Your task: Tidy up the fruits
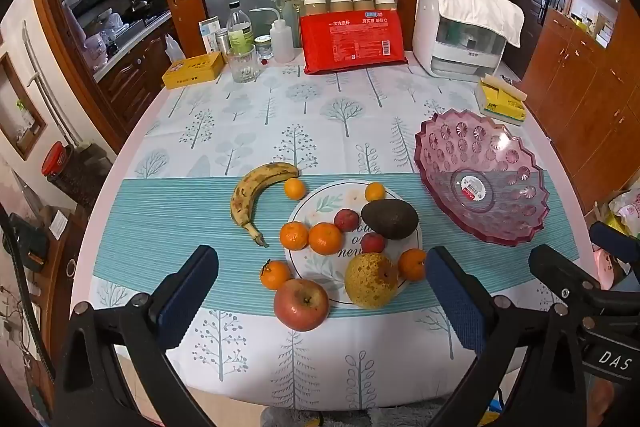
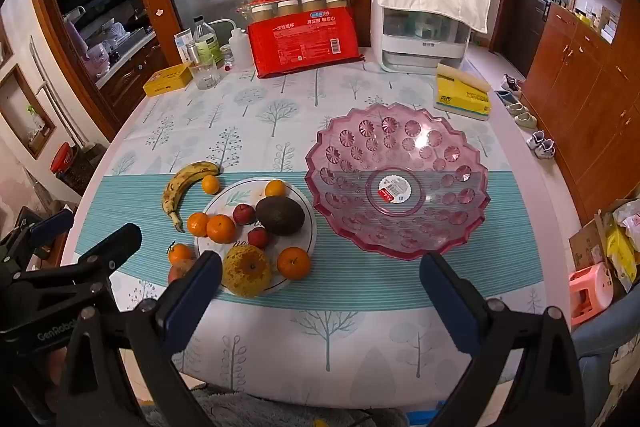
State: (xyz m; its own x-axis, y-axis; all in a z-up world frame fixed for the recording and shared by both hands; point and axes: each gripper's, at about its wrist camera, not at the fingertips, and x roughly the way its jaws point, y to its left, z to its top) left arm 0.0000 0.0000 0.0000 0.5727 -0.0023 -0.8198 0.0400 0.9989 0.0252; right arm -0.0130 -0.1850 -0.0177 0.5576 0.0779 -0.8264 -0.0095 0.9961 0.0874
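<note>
A white plate (image 1: 320, 199) (image 2: 296, 247) holds an avocado (image 1: 390, 218) (image 2: 280, 215), a pear (image 1: 371, 279) (image 2: 247, 270), two small red fruits and several tangerines. A banana (image 1: 250, 193) (image 2: 180, 185), a red apple (image 1: 301, 304) (image 2: 180, 269) and more tangerines lie beside the plate. An empty pink glass bowl (image 1: 480, 179) (image 2: 396, 183) stands to the right. My left gripper (image 1: 320, 267) is open above the near fruits. My right gripper (image 2: 320, 275) is open, between plate and bowl, above the table's front.
At the table's back stand a red package (image 1: 352, 41), a white appliance (image 1: 460, 31), bottles and a glass (image 1: 242, 63), and a yellow tin (image 1: 192, 70). A yellow tissue box (image 1: 502, 101) sits at the back right. Wooden cabinets line the right side.
</note>
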